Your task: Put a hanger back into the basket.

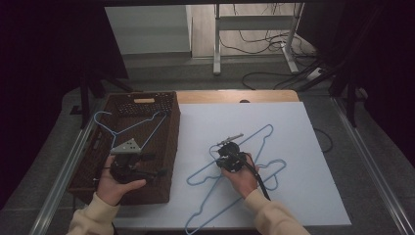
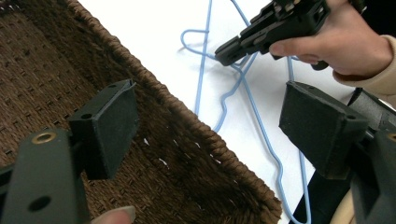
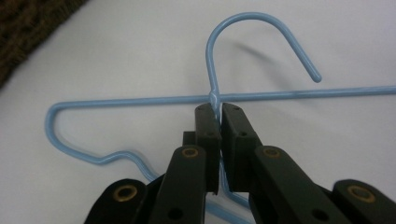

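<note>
Two light-blue wire hangers lie crossed on the white board (image 1: 303, 147): one hanger (image 1: 265, 131) points up and right, the other hanger (image 1: 211, 205) reaches the near edge. My right gripper (image 3: 218, 109) is shut on a hanger's twisted neck (image 3: 214, 99), just under its hook (image 3: 243, 18); from above the right gripper (image 1: 220, 149) sits mid-board. A third blue hanger (image 1: 129, 128) rests in the brown woven basket (image 1: 172, 147). My left gripper (image 1: 155, 164) hovers over the basket's near right part, open, with nothing between its pads (image 2: 114, 123).
The basket fills the table's left side, its right wall (image 2: 196, 130) bordering the board. A wooden table edge (image 1: 235, 96) shows behind the board. Beyond lie a desk frame (image 1: 218, 44) and floor cables (image 1: 274, 46). Metal rails (image 1: 372, 166) run along both table sides.
</note>
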`<state>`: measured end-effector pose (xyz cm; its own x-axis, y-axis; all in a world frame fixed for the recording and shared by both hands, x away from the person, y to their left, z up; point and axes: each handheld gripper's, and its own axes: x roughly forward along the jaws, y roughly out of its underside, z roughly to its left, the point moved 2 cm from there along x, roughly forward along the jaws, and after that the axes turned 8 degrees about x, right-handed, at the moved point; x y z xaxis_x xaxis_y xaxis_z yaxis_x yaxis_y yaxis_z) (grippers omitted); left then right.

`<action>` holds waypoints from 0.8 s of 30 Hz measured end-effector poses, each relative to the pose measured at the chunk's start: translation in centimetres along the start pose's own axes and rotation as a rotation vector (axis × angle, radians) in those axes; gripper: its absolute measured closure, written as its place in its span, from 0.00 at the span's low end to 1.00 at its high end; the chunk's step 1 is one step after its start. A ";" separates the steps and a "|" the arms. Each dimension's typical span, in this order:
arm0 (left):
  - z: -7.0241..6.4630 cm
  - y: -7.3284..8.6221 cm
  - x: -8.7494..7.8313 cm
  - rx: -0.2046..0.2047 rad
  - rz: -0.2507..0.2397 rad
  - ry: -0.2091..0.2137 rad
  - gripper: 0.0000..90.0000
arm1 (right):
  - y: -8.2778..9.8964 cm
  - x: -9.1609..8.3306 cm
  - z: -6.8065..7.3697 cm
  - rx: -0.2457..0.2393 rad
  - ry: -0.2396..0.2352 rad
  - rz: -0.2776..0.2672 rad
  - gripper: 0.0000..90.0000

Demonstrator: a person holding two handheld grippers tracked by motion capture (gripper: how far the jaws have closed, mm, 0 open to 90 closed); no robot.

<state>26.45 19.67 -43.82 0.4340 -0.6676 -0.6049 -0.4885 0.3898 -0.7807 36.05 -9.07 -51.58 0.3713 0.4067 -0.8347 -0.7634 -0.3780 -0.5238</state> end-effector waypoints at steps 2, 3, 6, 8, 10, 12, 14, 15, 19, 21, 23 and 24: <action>-0.2 -0.1 0.0 0.006 -0.001 0.004 0.22 | -0.1 -0.7 0.0 -0.002 -0.010 -0.023 0.95; -0.4 -0.2 0.1 0.008 -0.002 0.008 0.22 | -0.1 -1.0 0.0 -0.005 -0.014 -0.036 0.95; -0.7 -0.3 0.2 0.014 -0.004 0.014 0.22 | -0.1 -2.2 -0.2 -0.012 -0.022 -0.076 0.95; -0.9 -0.4 0.4 0.018 -0.002 0.016 0.23 | -0.1 -3.1 -0.5 -0.010 -0.034 -0.103 0.95; -1.1 -0.6 0.6 0.020 0.000 0.019 0.23 | 0.0 -3.9 -0.8 -0.003 -0.041 -0.124 0.95; -1.3 -0.7 0.7 0.025 0.000 0.022 0.23 | 0.0 -4.4 -1.1 0.002 -0.049 -0.136 0.95; -1.5 -0.9 0.9 0.028 0.001 0.023 0.23 | 0.1 -4.8 -1.4 0.007 -0.062 -0.149 0.95; -1.6 -1.0 1.0 0.030 0.002 0.024 0.23 | 0.1 -5.0 -1.5 0.009 -0.066 -0.154 0.95; -2.2 -1.3 1.6 0.044 0.011 0.036 0.23 | 0.2 -5.6 -1.7 0.004 -0.069 -0.173 0.95; -2.5 -1.6 1.9 0.051 0.013 0.044 0.24 | 0.3 -5.9 -1.7 -0.002 -0.071 -0.180 0.95; -2.9 -1.9 2.3 0.056 0.017 0.051 0.24 | 0.3 -6.2 -1.7 -0.007 -0.071 -0.187 0.95; -3.1 -2.0 2.6 0.059 0.022 0.057 0.24 | 0.4 -6.3 -1.7 -0.009 -0.073 -0.190 0.95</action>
<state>26.19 15.18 -43.31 0.3793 -0.6928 -0.6133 -0.4510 0.4403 -0.7763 34.30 -13.14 -46.79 0.4690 0.5306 -0.7060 -0.6783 -0.2956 -0.6727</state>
